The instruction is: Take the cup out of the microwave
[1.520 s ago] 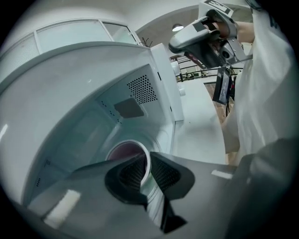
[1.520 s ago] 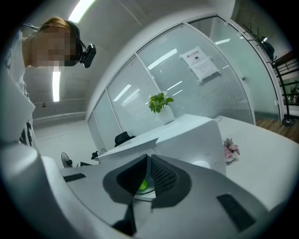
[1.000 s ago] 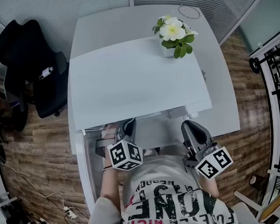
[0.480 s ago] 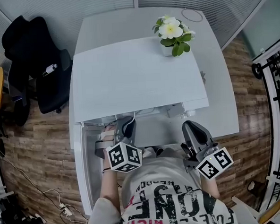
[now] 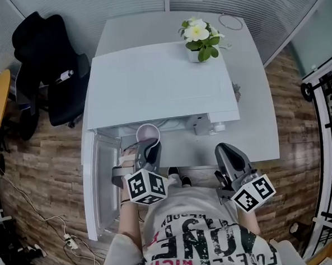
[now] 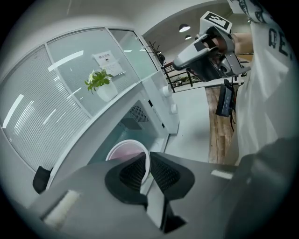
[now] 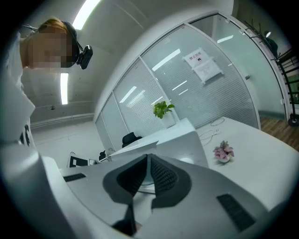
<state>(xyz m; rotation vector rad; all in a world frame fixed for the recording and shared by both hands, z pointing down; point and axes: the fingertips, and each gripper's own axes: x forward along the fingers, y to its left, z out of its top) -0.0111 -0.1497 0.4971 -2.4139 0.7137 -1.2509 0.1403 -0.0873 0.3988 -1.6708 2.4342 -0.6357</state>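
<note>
Withdrawal seems underway: the left gripper (image 6: 148, 158) has its fingers clamped on the rim of the pale pink round cup (image 6: 124, 150), the right gripper (image 7: 147, 159) has fingers together and empty; next, clear the white microwave (image 5: 157, 85) keeping the cup level.

smooth plastic-looking cup (image 5: 147, 134), matt white microwave (image 5: 157, 85), smooth white table (image 5: 255, 101), wood-grain plank floor (image 5: 43, 181).

Noting potted plant (image 5: 199, 34) sitting well ahead of right claw (image 5: 223, 151). Logging black office chair (image 5: 53, 80) standing far out left of left claw (image 5: 149, 152). Recording pink flower (image 7: 224, 152) lying ahead-right of right claw, cable loop (image 5: 232, 22) lying beyond.
</note>
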